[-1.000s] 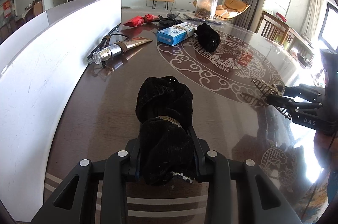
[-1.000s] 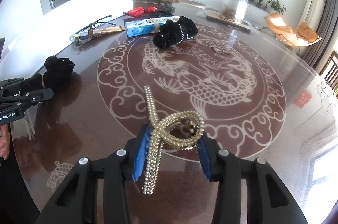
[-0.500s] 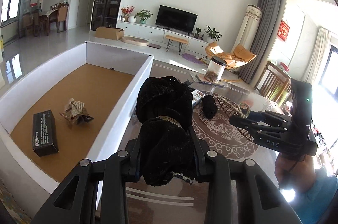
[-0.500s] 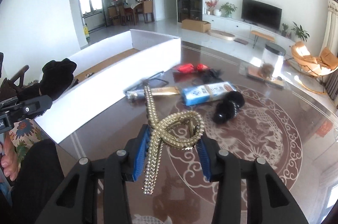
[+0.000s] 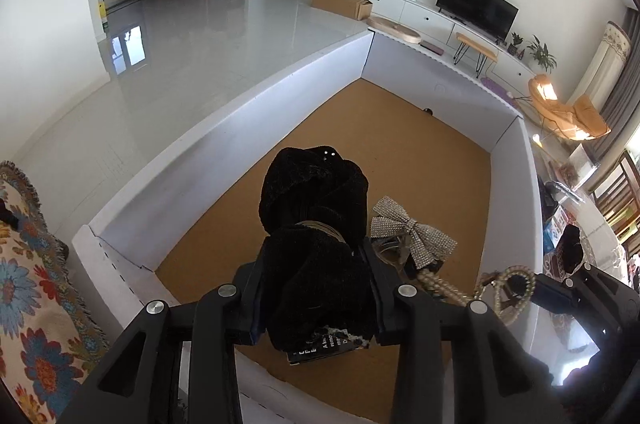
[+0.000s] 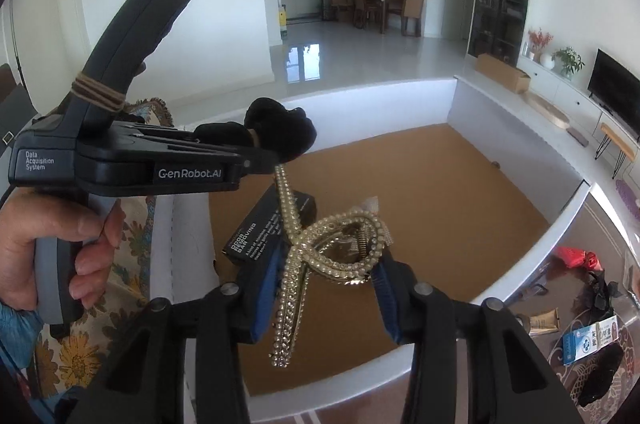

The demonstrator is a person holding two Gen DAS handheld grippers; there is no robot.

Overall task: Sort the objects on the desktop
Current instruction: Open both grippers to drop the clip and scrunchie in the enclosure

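Now both loads hang over the white box [image 5: 224,128]: the left hand-held gripper [image 5: 316,300], jaws opening, cradles a soft, light black velvet scrunchie [image 5: 314,216]; the right hand-held gripper [image 6: 324,288], jaws opening, holds a stiff, slippery pearl hair claw [image 6: 332,248] by its loop.

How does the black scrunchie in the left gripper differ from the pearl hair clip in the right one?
The black velvet scrunchie is soft, dark and bunched; the pearl hair clip is rigid, pale gold and looped, with a long beaded tail. The scrunchie fills the left gripper; the clip is slimmer and hangs beyond the right gripper. Both grippers are opening over the white box.
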